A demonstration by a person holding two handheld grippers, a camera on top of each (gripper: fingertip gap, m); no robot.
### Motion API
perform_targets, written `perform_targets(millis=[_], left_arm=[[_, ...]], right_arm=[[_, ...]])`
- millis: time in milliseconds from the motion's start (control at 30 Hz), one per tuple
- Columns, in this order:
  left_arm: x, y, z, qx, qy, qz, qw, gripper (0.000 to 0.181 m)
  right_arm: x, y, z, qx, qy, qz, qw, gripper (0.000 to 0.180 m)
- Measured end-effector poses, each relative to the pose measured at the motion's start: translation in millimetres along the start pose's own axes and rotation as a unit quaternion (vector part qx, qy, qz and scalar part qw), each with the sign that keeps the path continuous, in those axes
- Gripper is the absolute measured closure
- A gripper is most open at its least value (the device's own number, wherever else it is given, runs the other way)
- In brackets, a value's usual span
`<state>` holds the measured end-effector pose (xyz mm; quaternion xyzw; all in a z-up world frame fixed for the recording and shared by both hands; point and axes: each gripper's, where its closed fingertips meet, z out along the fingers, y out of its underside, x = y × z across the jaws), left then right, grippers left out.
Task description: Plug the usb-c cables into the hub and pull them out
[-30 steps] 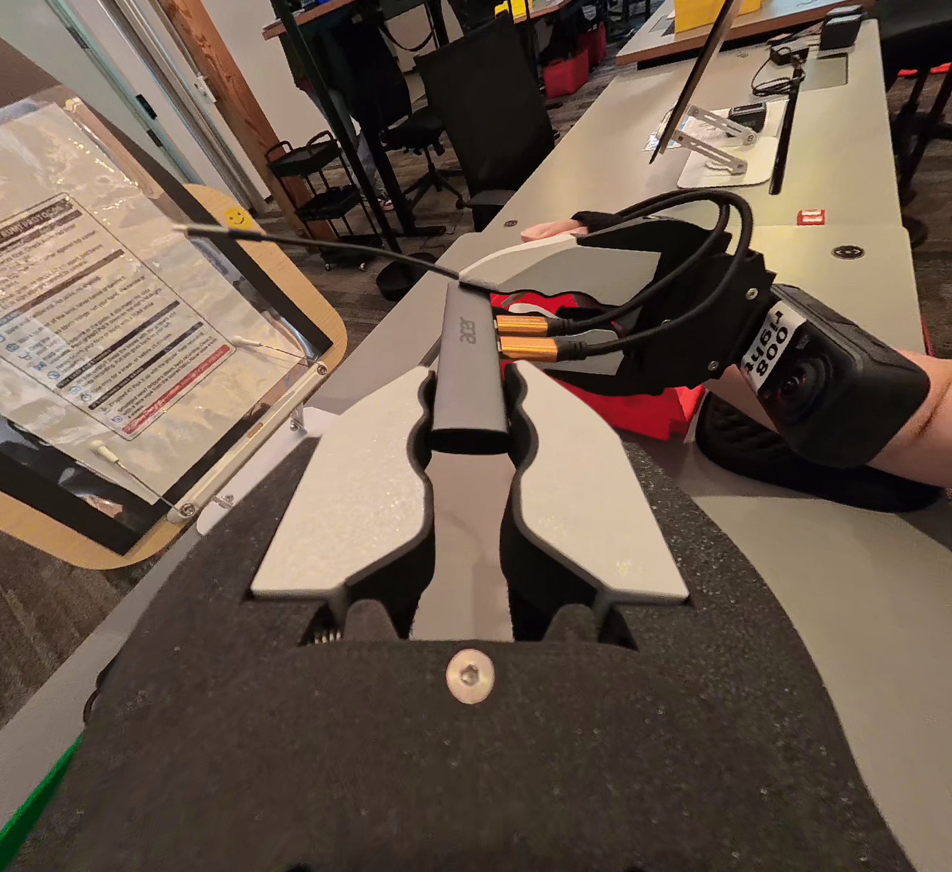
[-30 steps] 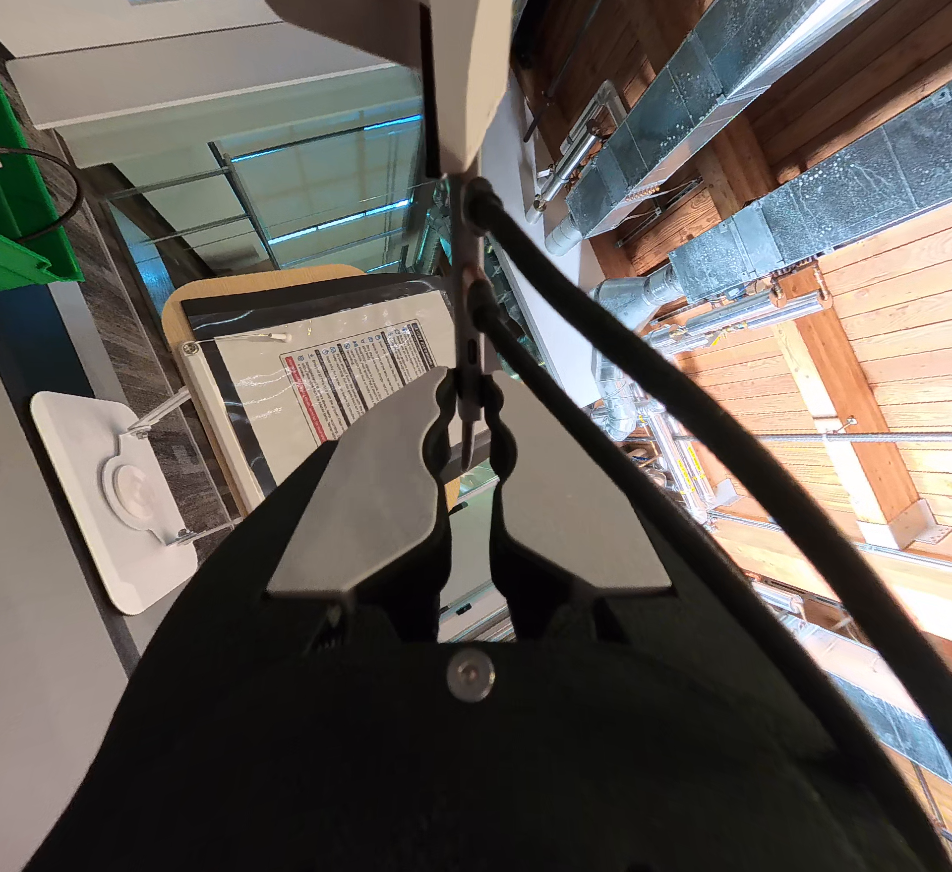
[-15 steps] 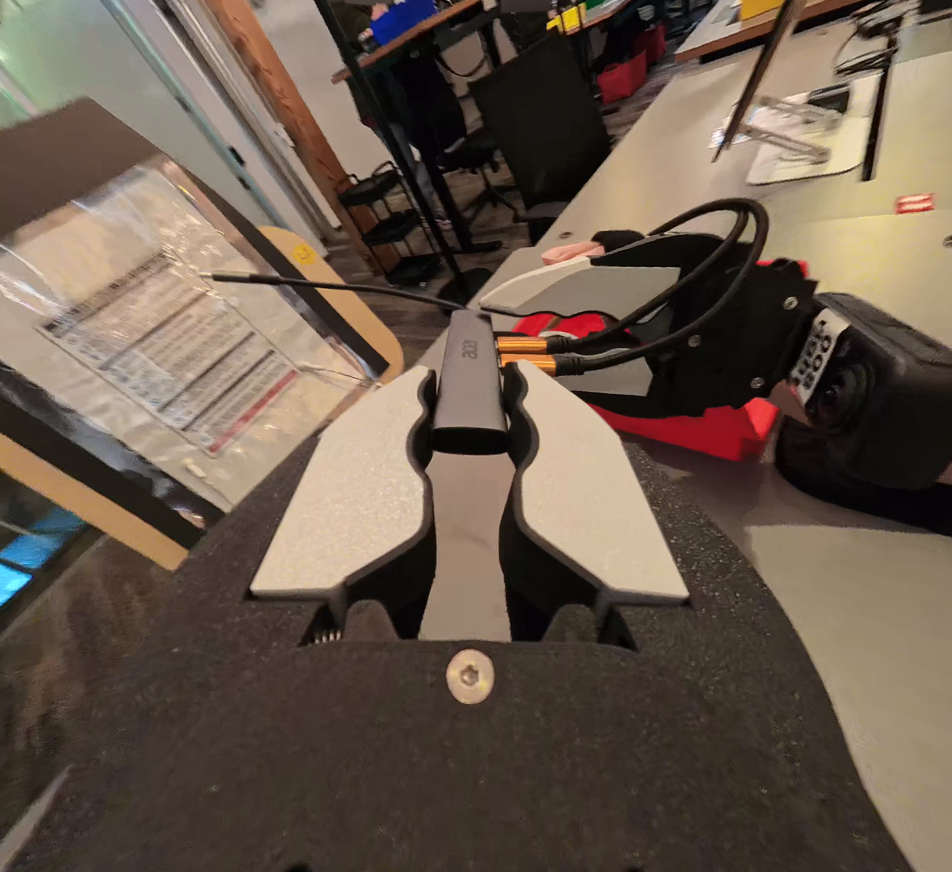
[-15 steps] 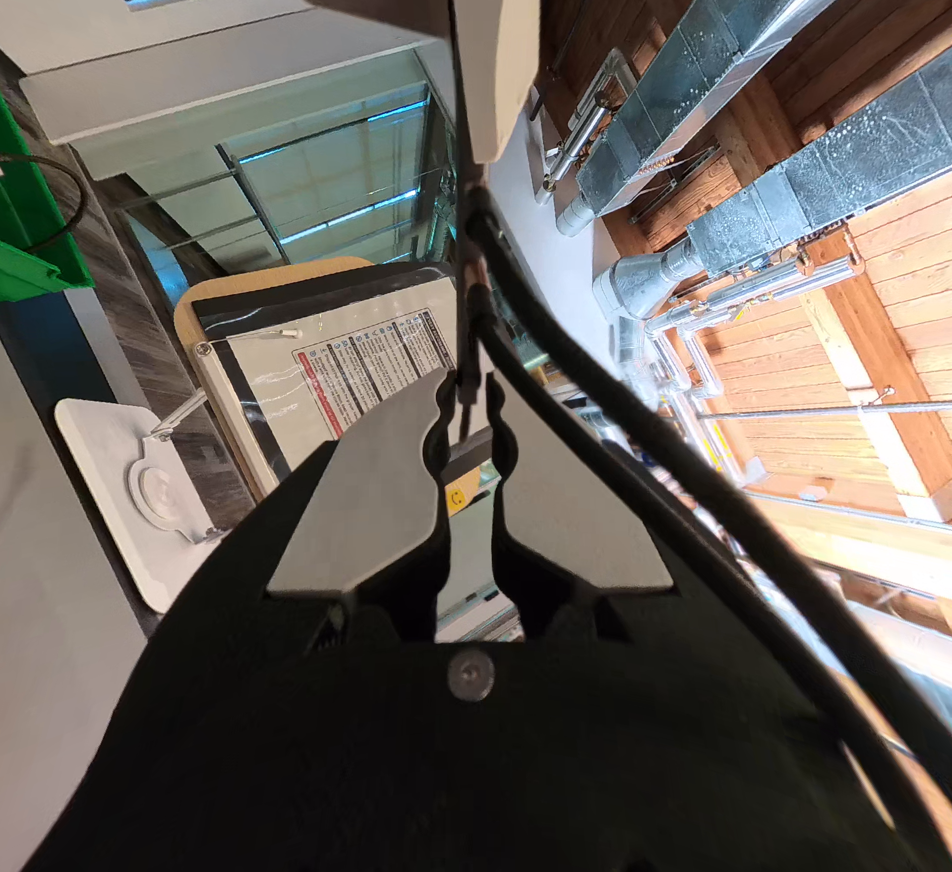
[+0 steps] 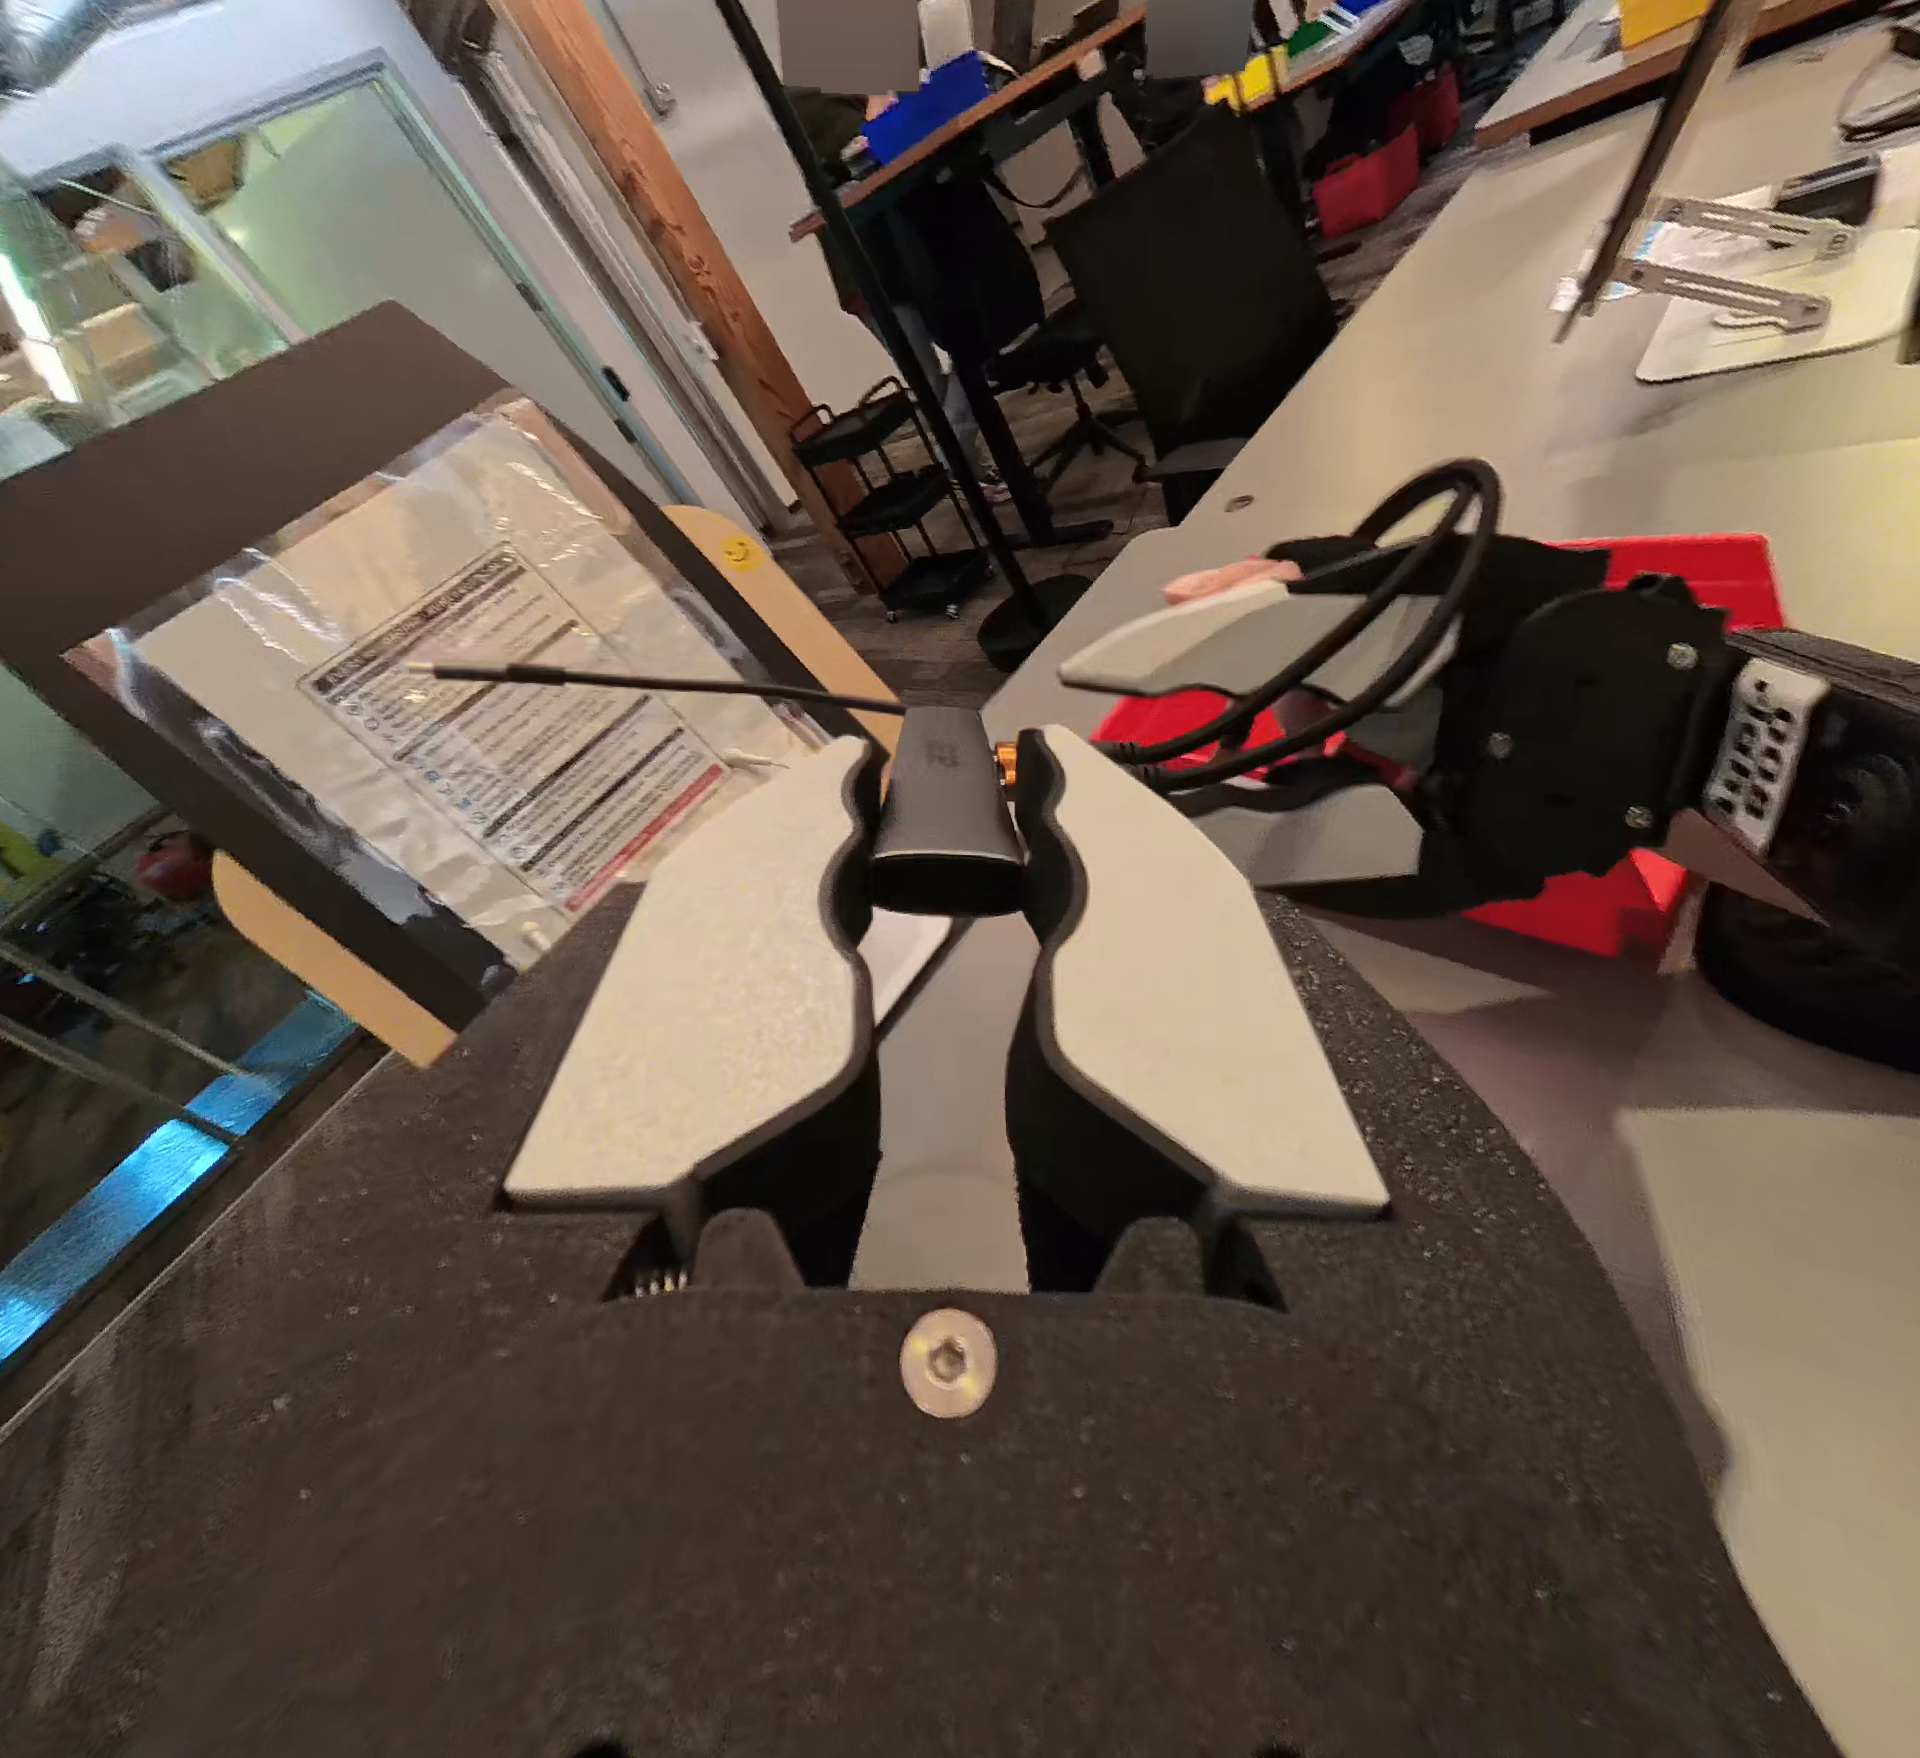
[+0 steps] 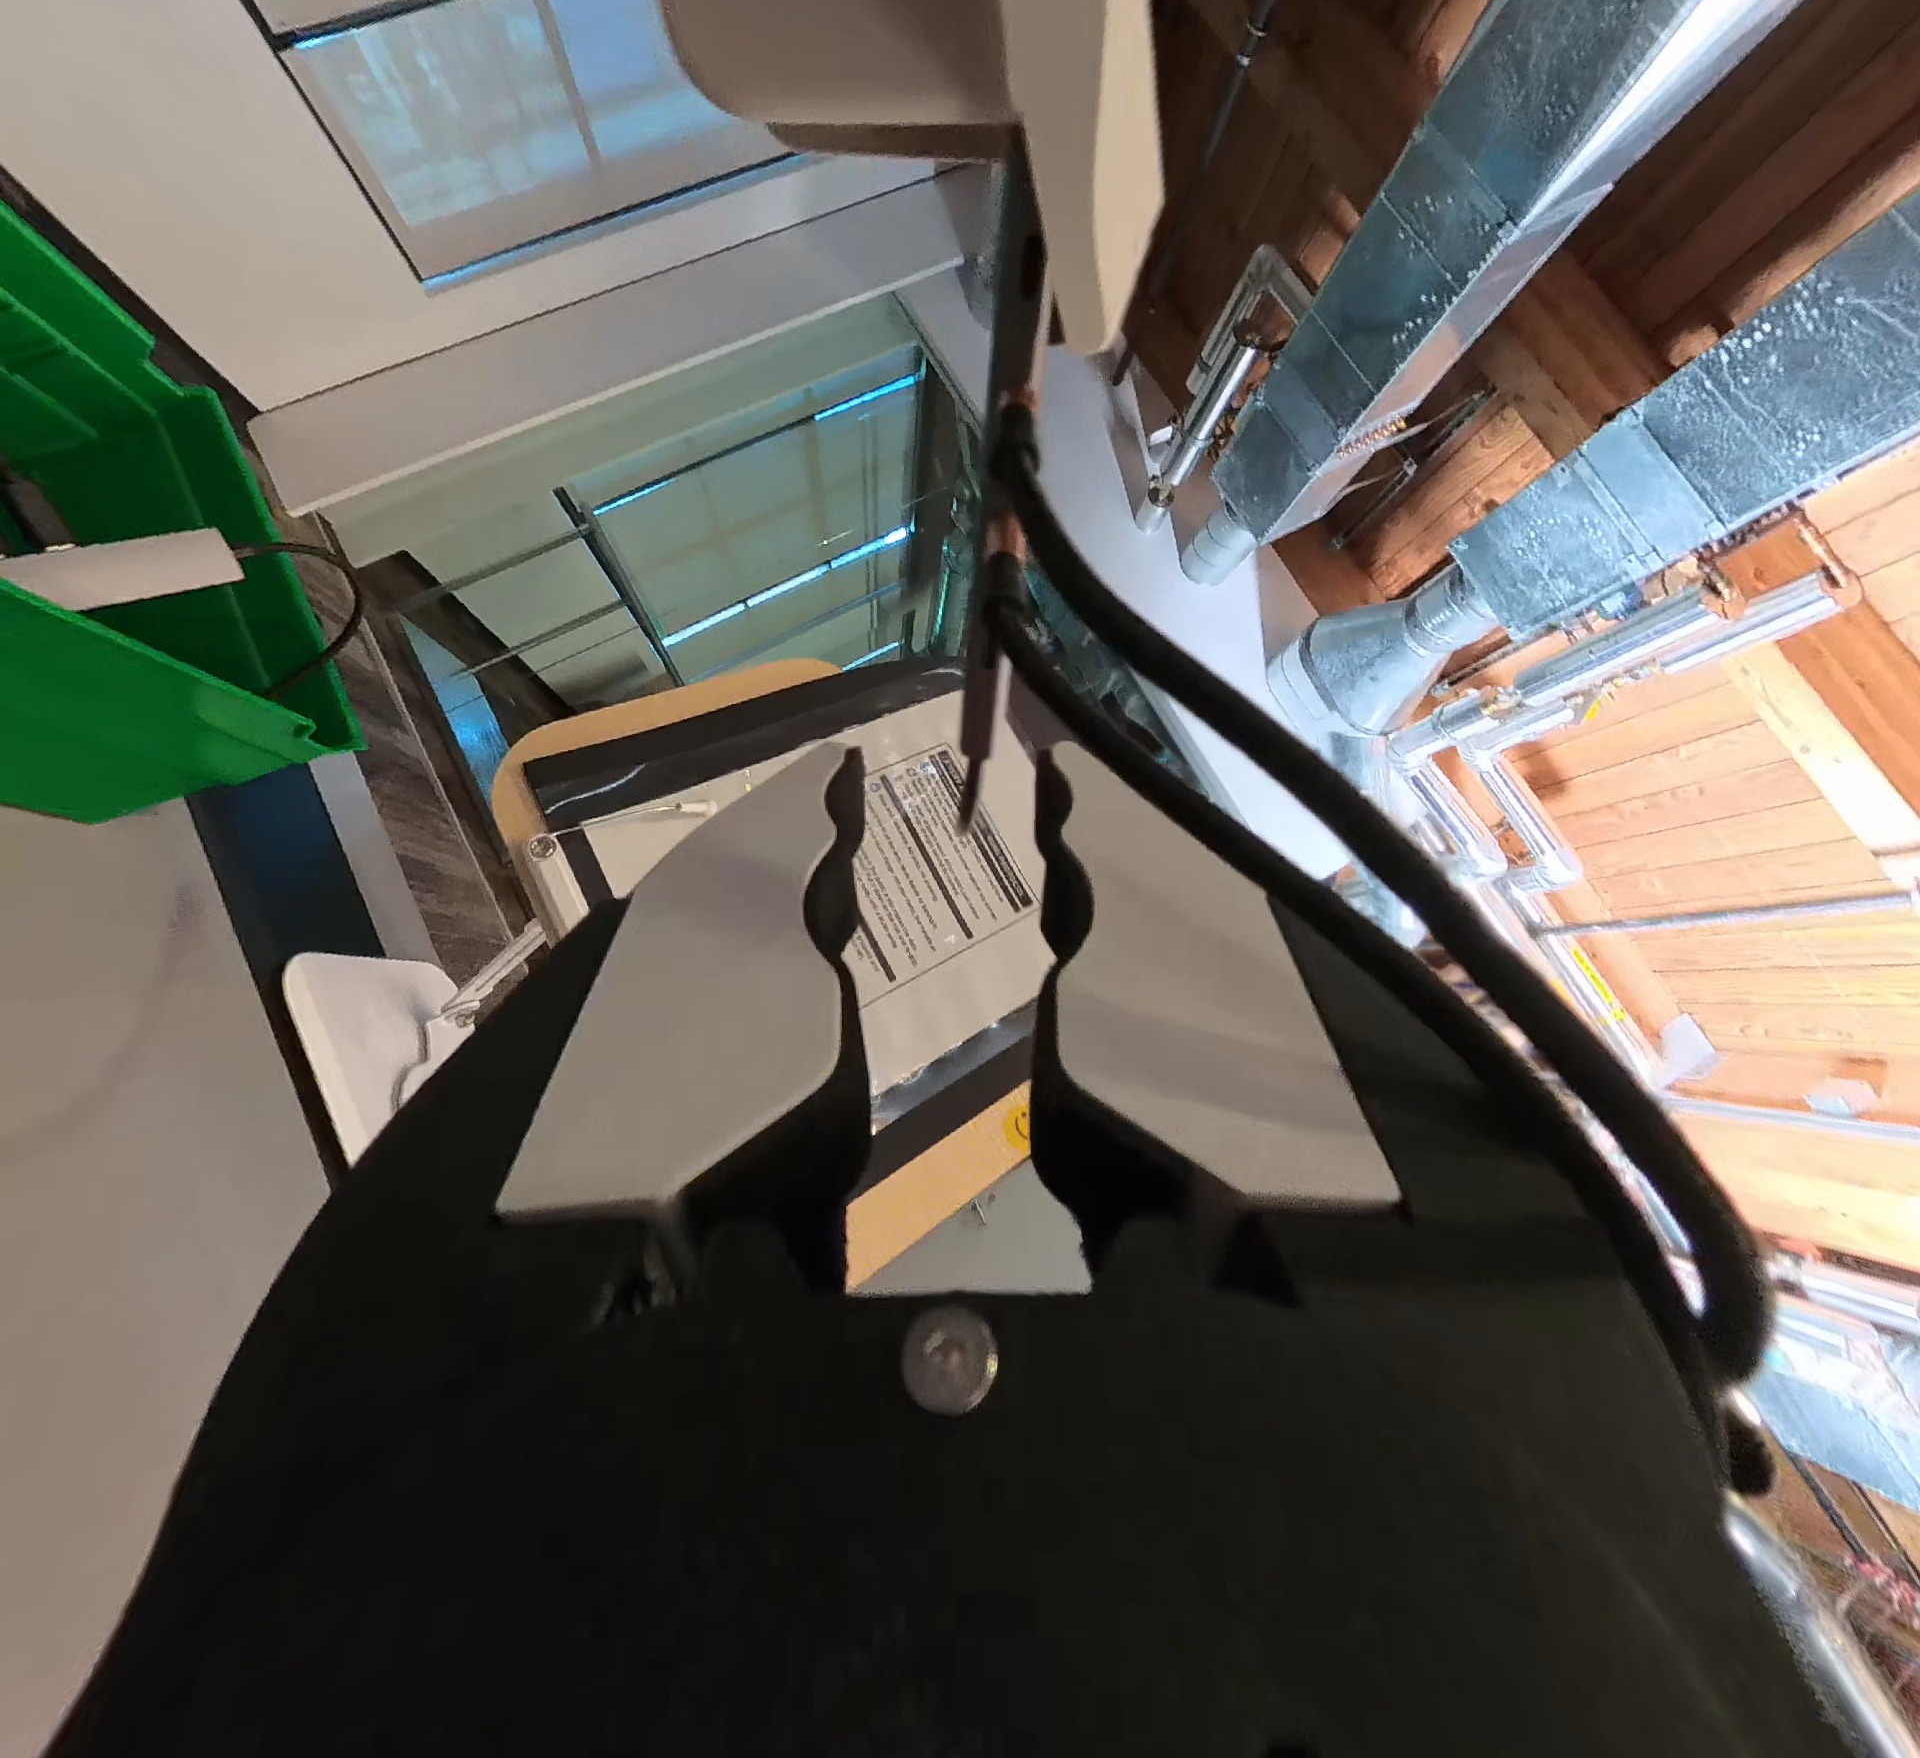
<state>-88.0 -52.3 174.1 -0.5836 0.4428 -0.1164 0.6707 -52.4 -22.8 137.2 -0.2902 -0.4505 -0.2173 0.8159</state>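
Hub (image 5: 940, 799) is clenched in the left claw (image 5: 943, 809); the right claw (image 6: 951, 851), lately pinched shut, is now released, both cables (image 6: 1195, 752) left plugged.

Black hub (image 5: 943, 809), red bin (image 5: 1621, 877)

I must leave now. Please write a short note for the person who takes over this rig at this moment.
Left tool: shut on the hub.
Right tool: open, holding nothing, facing the hub.
USB-C cables: both plugged into the hub's side, slack looping past the right tool.
Done: plugging in.
Left: pull both cables out.
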Motion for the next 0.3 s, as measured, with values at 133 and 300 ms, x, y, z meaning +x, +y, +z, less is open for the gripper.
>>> perform_targets(millis=[133,300], left_arm=[[16.3,-1.0,2.2,0.002,0.054,-0.015,0.998,0.156],[35.4,0.7,13.7,-0.010,0.074,0.008,0.997,0.156]], right_arm=[[13.5,6.7,0.9,-0.028,0.039,0.029,0.998,0.146],[11.5,10.1,-0.1,-0.037,0.038,0.007,0.999,0.154]])
